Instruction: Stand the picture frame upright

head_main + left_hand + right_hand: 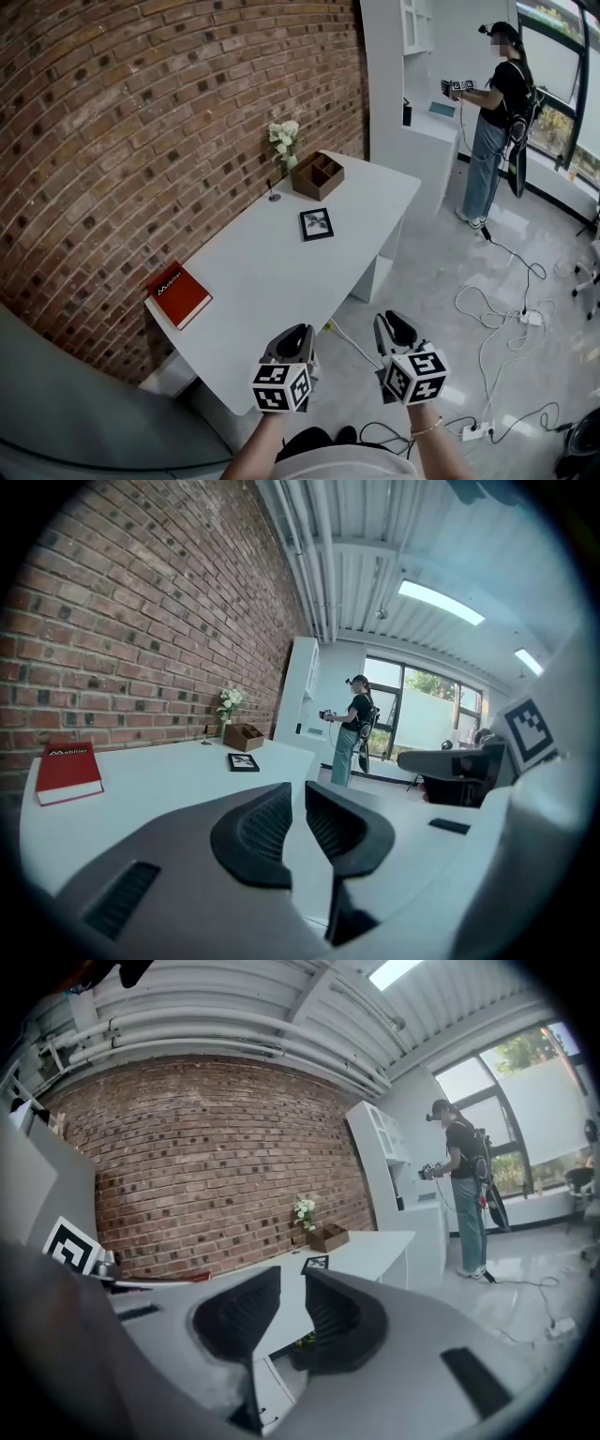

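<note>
A small black picture frame [317,224] lies flat, face up, on the white table [253,281], toward its far half. It also shows as a small dark square in the left gripper view [244,761] and, partly hidden by a jaw, in the right gripper view [315,1264]. Both grippers hover off the table's near corner, well short of the frame. My left gripper [298,330] is slightly open with nothing between its jaws [298,803]. My right gripper [394,321] is open a little wider and is also empty [292,1288].
A red book [178,293] lies at the table's near left edge. A wooden organizer [317,175] and white flowers [284,139] stand at the far end by the brick wall. A person [497,122] stands at a white cabinet [422,141]. Cables [497,323] trail over the floor.
</note>
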Demonstrator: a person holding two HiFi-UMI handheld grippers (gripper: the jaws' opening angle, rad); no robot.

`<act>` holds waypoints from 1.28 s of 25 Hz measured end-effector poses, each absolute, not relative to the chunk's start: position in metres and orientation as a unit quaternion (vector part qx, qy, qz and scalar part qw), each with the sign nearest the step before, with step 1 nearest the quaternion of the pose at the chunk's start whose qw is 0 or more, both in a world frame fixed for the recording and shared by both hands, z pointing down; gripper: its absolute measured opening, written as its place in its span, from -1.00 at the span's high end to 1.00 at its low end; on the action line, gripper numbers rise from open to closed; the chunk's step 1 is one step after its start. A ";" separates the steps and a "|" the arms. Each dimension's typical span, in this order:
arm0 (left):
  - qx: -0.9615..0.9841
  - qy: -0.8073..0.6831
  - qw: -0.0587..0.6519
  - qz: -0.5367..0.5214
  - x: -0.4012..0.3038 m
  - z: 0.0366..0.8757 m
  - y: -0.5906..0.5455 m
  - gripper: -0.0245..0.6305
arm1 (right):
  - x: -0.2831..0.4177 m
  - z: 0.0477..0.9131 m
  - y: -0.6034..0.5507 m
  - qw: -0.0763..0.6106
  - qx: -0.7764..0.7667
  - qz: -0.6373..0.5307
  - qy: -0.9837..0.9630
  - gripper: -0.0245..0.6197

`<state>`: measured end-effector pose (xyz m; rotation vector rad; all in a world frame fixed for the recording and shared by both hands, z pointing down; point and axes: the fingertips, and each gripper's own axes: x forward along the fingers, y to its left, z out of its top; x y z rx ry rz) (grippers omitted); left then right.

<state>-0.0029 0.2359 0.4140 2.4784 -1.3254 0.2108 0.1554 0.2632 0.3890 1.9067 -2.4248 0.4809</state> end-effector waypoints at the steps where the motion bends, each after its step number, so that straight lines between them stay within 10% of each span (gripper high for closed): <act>1: 0.867 -0.466 0.162 0.073 -0.002 0.414 0.235 0.79 | 0.157 0.389 0.263 0.011 0.611 0.154 -0.777 0.70; 32: 0.846 -0.496 0.189 0.059 0.012 0.423 -0.007 0.43 | 0.181 0.419 0.044 0.028 0.585 0.192 -0.788 0.64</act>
